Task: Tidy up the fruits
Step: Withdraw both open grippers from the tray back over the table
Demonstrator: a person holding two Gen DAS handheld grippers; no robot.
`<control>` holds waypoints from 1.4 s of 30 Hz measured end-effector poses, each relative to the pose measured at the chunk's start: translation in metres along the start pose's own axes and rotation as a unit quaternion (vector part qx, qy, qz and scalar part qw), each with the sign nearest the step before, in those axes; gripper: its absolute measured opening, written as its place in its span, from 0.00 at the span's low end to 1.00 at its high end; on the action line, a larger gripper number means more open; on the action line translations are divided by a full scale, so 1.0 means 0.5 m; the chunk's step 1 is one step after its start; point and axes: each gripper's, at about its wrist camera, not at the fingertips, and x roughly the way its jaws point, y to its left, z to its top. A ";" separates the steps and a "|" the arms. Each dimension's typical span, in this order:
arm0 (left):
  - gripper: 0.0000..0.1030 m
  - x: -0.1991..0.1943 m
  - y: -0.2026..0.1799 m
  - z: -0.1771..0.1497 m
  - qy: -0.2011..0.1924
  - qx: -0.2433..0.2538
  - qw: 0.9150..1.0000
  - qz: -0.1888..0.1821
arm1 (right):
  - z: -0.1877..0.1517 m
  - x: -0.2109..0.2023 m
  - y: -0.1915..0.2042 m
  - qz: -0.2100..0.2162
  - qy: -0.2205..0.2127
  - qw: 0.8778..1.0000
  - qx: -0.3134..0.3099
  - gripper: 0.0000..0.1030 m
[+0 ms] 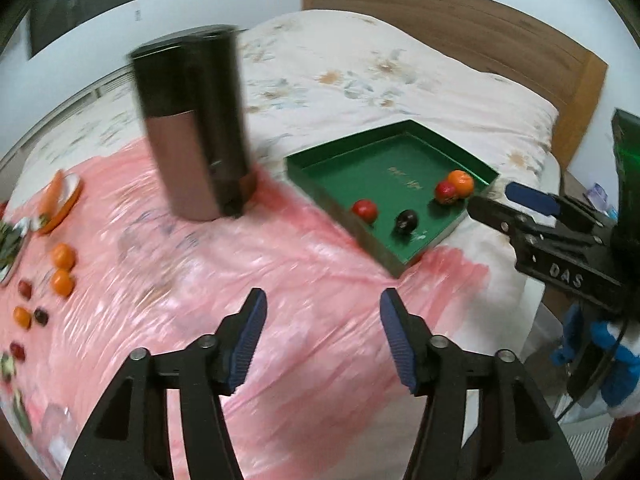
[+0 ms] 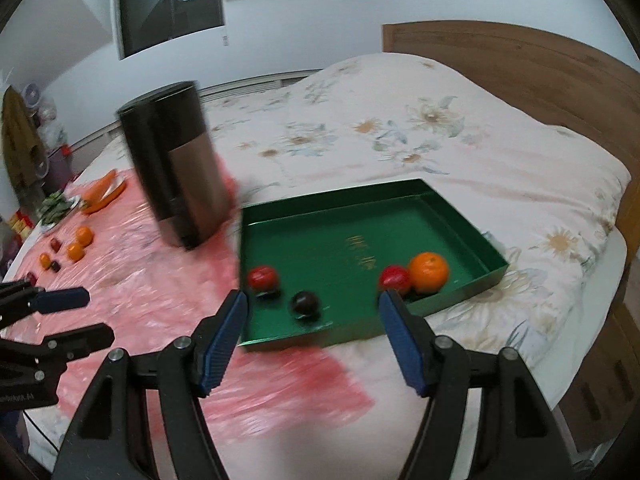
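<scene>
A green tray [image 1: 360, 236] [image 2: 340, 336] lies on the bed and holds an orange [image 1: 461, 181] [image 2: 429, 272], two red fruits [image 1: 365, 210] [image 2: 262, 277] and a dark plum [image 1: 407, 221] [image 2: 305, 303]. Several loose fruits stay on the pink sheet at the far left, among them oranges [image 1: 63, 256] [image 2: 84, 235] and small dark red ones [image 1: 25, 289]. My left gripper [image 1: 323, 300] hangs open over the pink sheet, nothing between its fingers. My right gripper [image 2: 313, 300] is open above the tray's near edge, also holding nothing.
A tall dark cylindrical canister [image 1: 192, 128] [image 2: 176, 168] stands on the pink sheet left of the tray. An orange plate with a carrot [image 1: 60, 196] [image 2: 104, 192] and leafy greens [image 1: 8, 244] lie at the far left. A wooden headboard [image 2: 520, 64] rises behind the bed.
</scene>
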 end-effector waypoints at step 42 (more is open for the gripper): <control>0.58 -0.228 0.286 -0.252 -0.041 -0.142 0.982 0.120 | -0.074 -0.075 0.446 0.145 0.015 0.981 -0.126 1.00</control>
